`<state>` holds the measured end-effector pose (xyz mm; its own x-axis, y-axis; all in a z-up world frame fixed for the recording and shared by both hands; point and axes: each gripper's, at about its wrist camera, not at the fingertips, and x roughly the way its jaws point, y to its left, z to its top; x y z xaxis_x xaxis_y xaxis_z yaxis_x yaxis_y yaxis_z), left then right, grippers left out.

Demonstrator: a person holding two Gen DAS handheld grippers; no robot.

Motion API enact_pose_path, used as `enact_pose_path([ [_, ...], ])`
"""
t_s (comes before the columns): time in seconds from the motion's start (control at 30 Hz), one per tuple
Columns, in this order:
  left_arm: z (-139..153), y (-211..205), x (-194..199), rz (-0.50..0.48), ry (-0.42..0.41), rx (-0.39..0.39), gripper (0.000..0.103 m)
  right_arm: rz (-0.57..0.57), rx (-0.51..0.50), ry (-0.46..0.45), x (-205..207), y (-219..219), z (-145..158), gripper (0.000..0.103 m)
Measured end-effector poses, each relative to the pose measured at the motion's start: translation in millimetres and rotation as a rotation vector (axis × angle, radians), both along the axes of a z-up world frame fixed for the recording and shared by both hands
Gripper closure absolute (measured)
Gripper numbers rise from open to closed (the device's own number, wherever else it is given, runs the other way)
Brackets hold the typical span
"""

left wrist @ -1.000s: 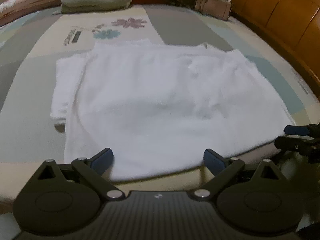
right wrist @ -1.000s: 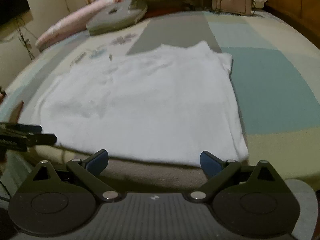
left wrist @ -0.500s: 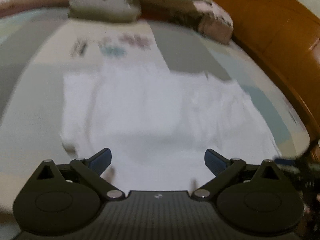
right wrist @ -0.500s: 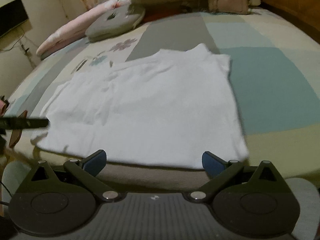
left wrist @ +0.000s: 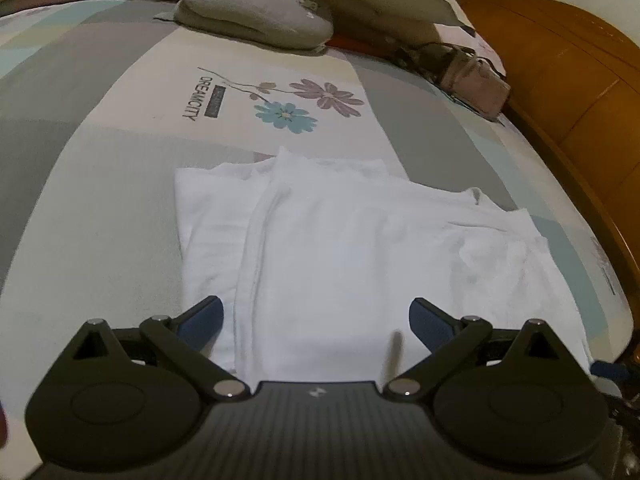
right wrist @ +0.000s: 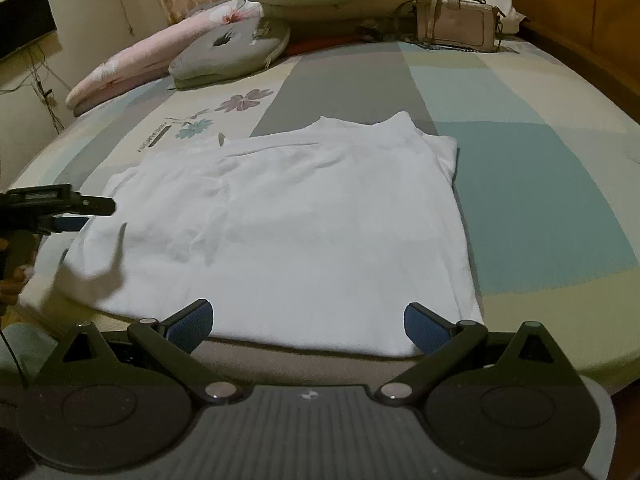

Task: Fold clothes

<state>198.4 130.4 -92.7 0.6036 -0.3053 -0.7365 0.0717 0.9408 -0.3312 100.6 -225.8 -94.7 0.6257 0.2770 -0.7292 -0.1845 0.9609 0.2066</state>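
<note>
White T-shirt [right wrist: 288, 224] is lying flat on the patchwork bedsheet [right wrist: 520, 168], sleeves tucked in. Left gripper [left wrist: 316, 320] is hovering over its left half, jaws spread wide, empty. Right gripper [right wrist: 306, 322] is waiting at the hem, also wide.

"DREAMCITY" in dark capitals, running sideways on the cream panel of the patchwork bedsheet [left wrist: 120, 152], upper left of centre in the left wrist view, beside a dark label bar with unreadable lettering, same print too small in the right wrist view
</note>
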Motion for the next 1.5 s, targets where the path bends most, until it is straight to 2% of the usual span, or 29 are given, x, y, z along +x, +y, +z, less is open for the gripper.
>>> enact_pose_path([
  [0.1,11,9,-1,-0.012,-0.047,-0.007,0.004,0.013,-0.009,-0.002,4,5,0,0.0],
  [0.17,12,20,3,0.0,-0.047,-0.033,0.004,0.02,-0.012,-0.004,7,9,1,0.0],
  [0.43,-20,69,30,0.063,0.112,-0.238,0.004,0.04,-0.015,-0.005,13,14,2,0.0],
  [0.6,-33,86,41,0.013,0.148,-0.435,0.004,0.055,-0.016,0.018,23,21,-3,0.0],
  [0.7,-40,92,53,-0.006,0.162,-0.515,0.003,0.063,-0.017,0.03,28,26,-7,0.0],
  [0.83,-42,93,72,0.026,0.137,-0.546,0.003,0.063,-0.035,0.032,35,33,-11,0.0],
  [0.97,-42,87,82,0.003,0.138,-0.544,0.002,0.051,-0.026,0.014,38,34,-7,0.0],
  [1.07,-40,85,68,-0.035,0.165,-0.536,0.002,0.053,-0.017,-0.001,35,30,-4,0.0],
  [1.2,-42,84,36,-0.075,0.228,-0.591,0.002,0.045,-0.003,0.01,33,25,-7,0.0],
  [1.3,-41,75,28,-0.106,0.223,-0.557,0.002,0.034,0.019,0.018,32,23,-8,0.0],
  [1.4,-41,65,45,-0.136,0.208,-0.546,0.002,0.032,0.025,0.006,29,24,-4,0.0],
  [1.5,-45,59,67,-0.142,0.193,-0.571,0.002,0.029,0.018,-0.017,25,23,2,0.0],
])
